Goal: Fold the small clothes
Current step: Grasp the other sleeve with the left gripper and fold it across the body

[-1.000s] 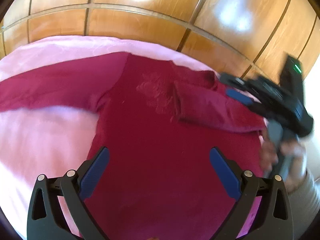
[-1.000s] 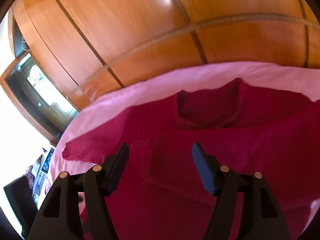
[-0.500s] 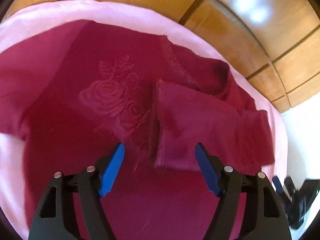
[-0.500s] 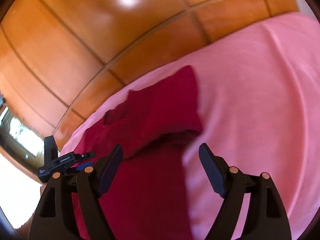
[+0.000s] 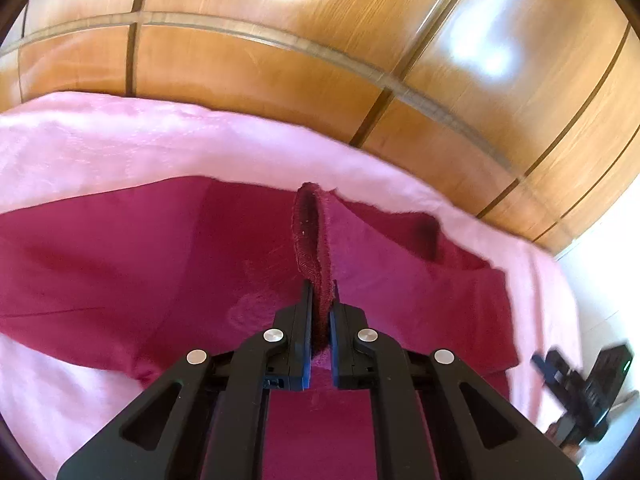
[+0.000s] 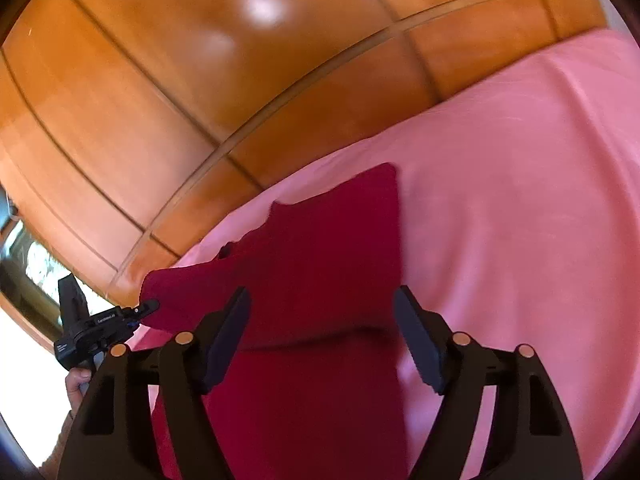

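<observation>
Sleeve cuff (image 5: 314,240) of crimson top pinched between closed left fingers (image 5: 306,320); right fingers (image 6: 236,320) apart, closing above it.

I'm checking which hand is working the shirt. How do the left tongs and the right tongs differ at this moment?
The left tongs are shut on the ribbed cuff of the maroon shirt, lifting it; the right tongs hold nothing, their jaws closing a little over the folded cloth. The left fingers nearly meet; the right fingers stand wide apart. Both are black and point at the same shirt.
</observation>
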